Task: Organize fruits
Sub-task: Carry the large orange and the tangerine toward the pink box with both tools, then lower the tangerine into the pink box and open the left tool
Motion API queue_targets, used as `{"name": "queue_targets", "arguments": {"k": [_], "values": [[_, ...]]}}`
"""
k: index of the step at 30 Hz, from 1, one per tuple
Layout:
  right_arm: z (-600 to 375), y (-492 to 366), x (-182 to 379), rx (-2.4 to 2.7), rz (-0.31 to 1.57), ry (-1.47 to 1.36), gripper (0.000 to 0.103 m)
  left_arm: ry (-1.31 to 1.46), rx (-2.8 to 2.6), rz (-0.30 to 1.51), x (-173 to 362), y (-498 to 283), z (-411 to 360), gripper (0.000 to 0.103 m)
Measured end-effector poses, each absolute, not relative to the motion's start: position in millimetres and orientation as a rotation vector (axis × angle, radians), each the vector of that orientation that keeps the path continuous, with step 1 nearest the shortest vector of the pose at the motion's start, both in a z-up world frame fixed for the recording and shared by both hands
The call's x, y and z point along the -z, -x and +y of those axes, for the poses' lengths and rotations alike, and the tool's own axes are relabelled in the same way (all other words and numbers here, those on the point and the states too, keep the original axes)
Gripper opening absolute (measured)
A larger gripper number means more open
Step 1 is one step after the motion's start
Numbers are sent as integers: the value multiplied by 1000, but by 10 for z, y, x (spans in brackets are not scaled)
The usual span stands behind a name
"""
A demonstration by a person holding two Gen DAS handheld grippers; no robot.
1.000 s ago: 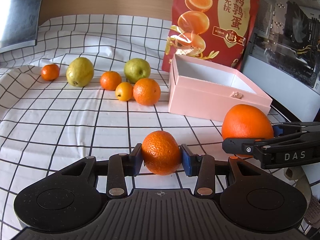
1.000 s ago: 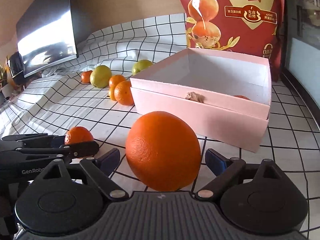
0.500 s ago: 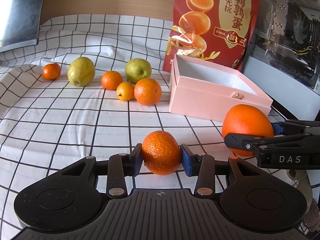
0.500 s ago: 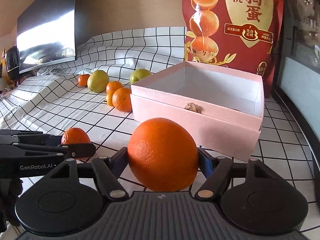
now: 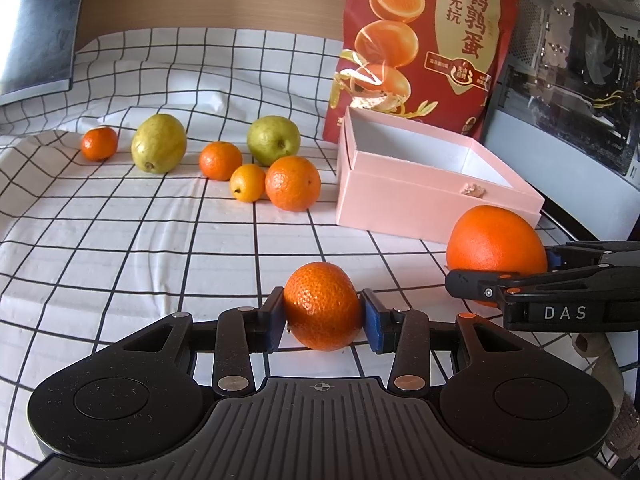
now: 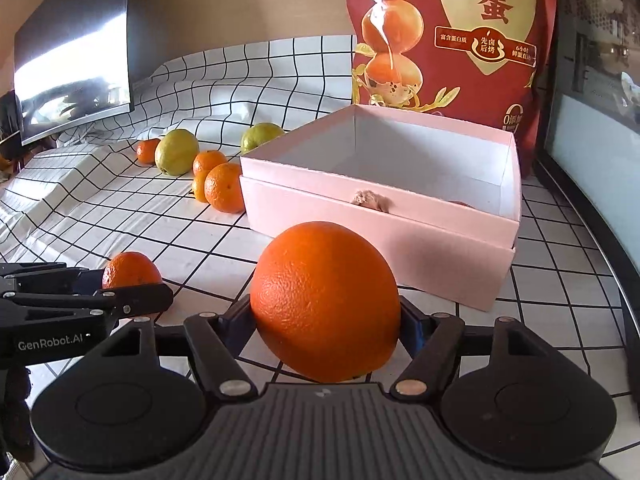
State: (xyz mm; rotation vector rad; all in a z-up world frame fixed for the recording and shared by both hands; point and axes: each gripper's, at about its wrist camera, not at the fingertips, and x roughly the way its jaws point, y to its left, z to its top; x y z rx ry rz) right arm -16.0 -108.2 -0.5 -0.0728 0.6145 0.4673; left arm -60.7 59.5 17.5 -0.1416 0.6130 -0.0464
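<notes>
From the left wrist view, the left gripper (image 5: 322, 315) angles down toward the checked tablecloth (image 5: 120, 248), its jaws clamped on a mandarin (image 5: 322, 306) that sits squarely between the blue pads (image 5: 372, 320). The mandarin is small, deep orange and pebbly-skinned, its underside down near the cloth. To the right, the right gripper (image 5: 516, 276) reaches in from the side, closed around a large orange (image 5: 494, 242) (smoother and rounder than the mandarin), just in front of the open pink box (image 5: 400, 200). Further back lie two green pears (image 5: 159, 143), three more mandarins (image 5: 293, 183) and a small yellow-orange kumquat (image 5: 247, 182), left of the box. A red snack bag (image 5: 424, 40) stands behind it.

From the right wrist view, the right gripper (image 6: 326, 316) also tilts downward, and its pads press both flanks of the large orange (image 6: 325, 300), which fills the gap between them and hides most of the pads. Its skin is bright and finely dimpled. The pink box (image 6: 400, 248) stands just beyond it, white inside. At the left, the left gripper (image 6: 132, 286) grips the mandarin (image 6: 130, 269), near the orange but apart from it.
</notes>
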Motion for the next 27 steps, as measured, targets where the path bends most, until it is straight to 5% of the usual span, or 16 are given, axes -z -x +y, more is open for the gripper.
{"name": "queue_targets", "arguments": {"k": [7, 16, 27], "values": [[-1142, 111, -253, -494, 643, 27, 71, 186, 145, 610, -523, 451, 609, 44], [-1267, -94, -1572, -401, 397, 50, 71, 252, 216, 458, -1485, -272, 518, 44], [-1519, -701, -1734, -336, 520, -103, 71, 199, 267, 722, -769, -1035, 196, 44]]}}
